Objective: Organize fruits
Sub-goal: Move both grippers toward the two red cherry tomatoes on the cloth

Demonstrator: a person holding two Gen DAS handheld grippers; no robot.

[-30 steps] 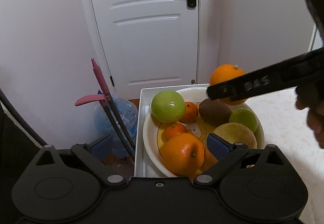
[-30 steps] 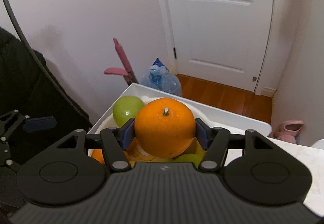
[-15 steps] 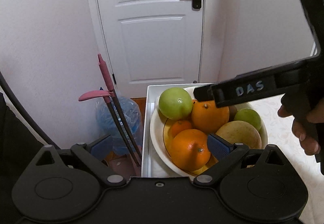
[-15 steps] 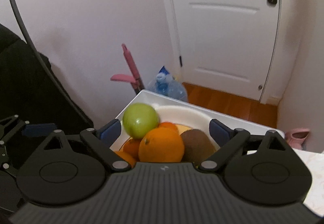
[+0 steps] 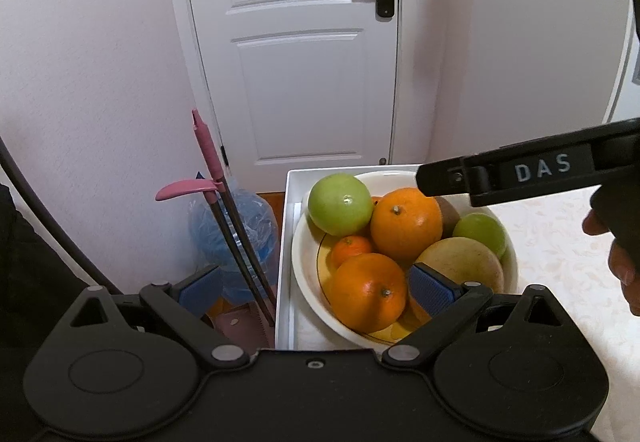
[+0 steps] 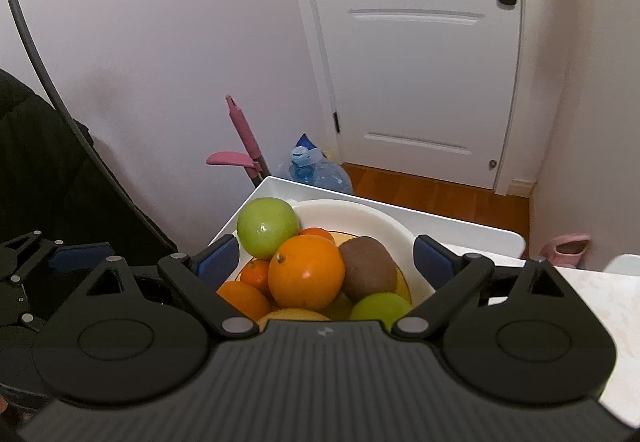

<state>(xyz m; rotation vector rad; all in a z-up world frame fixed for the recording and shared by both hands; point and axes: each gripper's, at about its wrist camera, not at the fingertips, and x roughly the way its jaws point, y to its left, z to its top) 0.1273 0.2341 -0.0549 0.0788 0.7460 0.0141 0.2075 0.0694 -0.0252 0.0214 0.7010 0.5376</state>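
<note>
The right tongs stand wide apart, with nothing pressed between the blue pads. They hang above the white bowl, and the fruits lie below the gap without touching the pads. The left tongs are also wide and hold nothing. Their right pad is over the near edge of the bowl, close to the front orange, but I cannot tell if it touches. Their left pad is off the tray, over the floor side.

In the bowl, a large orange lies on top in the middle. A big green apple is at the back left, and a brown kiwi sits just beside the large orange. A small mandarin lies between the apple and the front orange. A smaller green fruit and a pale yellow fruit are on the right side.

The bowl stands in a white tray at the edge of the bench. From the left view, a person's hand holds the right tongs' black body marked "DAS". Behind are a white door, a blue water bottle and a pink-handled tool.
</note>
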